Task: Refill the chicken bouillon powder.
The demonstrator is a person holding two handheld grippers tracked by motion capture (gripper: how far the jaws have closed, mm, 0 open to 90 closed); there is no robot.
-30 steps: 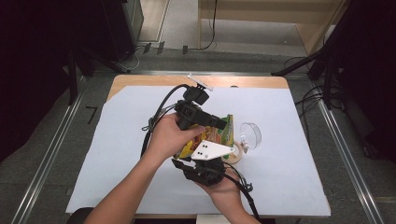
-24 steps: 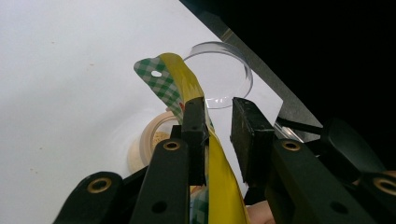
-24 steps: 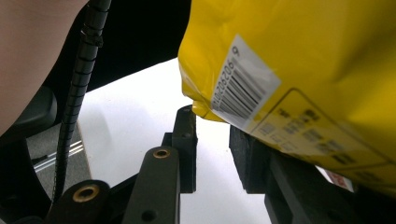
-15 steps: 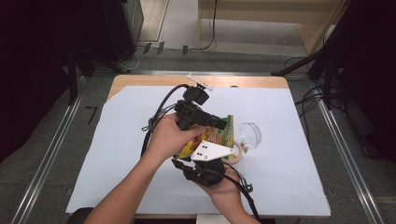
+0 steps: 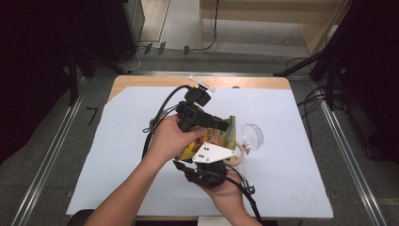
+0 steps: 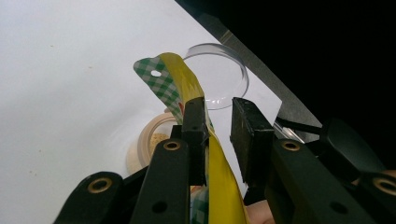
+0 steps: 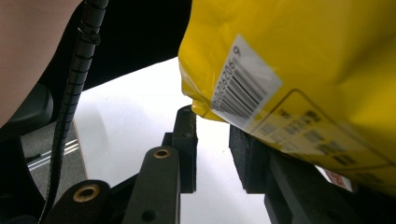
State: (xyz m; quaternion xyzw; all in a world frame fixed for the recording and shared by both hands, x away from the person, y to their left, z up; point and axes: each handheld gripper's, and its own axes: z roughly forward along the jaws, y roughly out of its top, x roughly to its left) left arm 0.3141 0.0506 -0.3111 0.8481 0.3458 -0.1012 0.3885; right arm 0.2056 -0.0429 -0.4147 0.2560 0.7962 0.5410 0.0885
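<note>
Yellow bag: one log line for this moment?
yellow bag raised above small tub | left gripper: bag top between jaws, grip unclear | right gripper: at bag bottom | clear lid: beside tub

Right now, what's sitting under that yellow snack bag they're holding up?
Under the yellow bag a small round tub with pale crumbs stands on the white sheet, a clear lid lying beside it. The bag and grippers cover most of the tub's inside.
</note>
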